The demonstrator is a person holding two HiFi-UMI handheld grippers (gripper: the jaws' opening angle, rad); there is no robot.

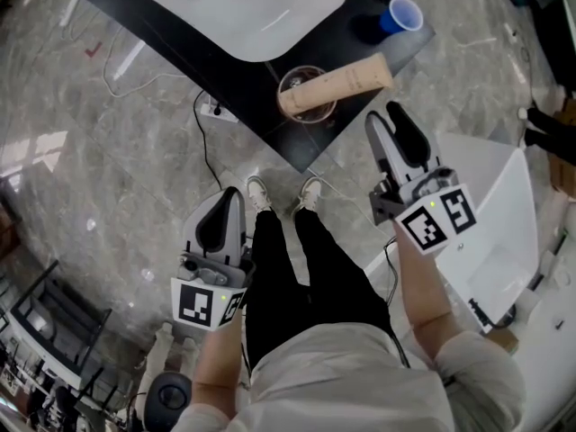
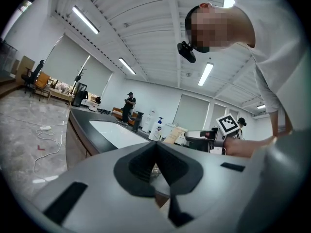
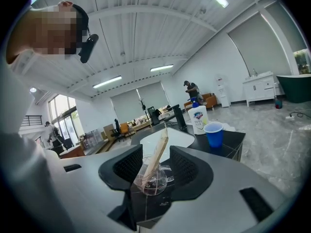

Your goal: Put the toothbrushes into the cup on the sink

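In the head view, the black bench (image 1: 261, 106) carries a white sink basin (image 1: 243, 7), with a blue cup (image 1: 402, 14) toward its far right edge. A glass cup (image 1: 304, 74) stands right at the bench's near corner. A long beige pack (image 1: 342, 81), which I take to be the toothbrushes, sits in that cup and leans out over its rim toward the right edge. The right tool (image 1: 384, 115) hovers just off that corner with its jaws apart and nothing in them. The left tool (image 1: 227, 201) hangs lower, well back over the floor beside the person's legs, closed on nothing. In the left gripper view, the left tool (image 2: 156, 144) has its pads meeting at the tip. The bench (image 2: 82, 120) lies beyond it, and the right tool's marker cube (image 2: 228, 125) shows at the right. In the right gripper view, the right tool (image 3: 156, 152) stands wide open. The cup (image 3: 153, 178) and the slanting pack (image 3: 158, 147) are framed in the gap but touch neither pad. A soap bottle (image 3: 198, 120) and the blue cup (image 3: 214, 134) stand further back. The risk, as I judge it, lies in that corner spot. The tall pack makes the cup top-heavy, so a nudge from the open tool, or a careless second drop-in, could tip the glass off the bench or lever the pack out.
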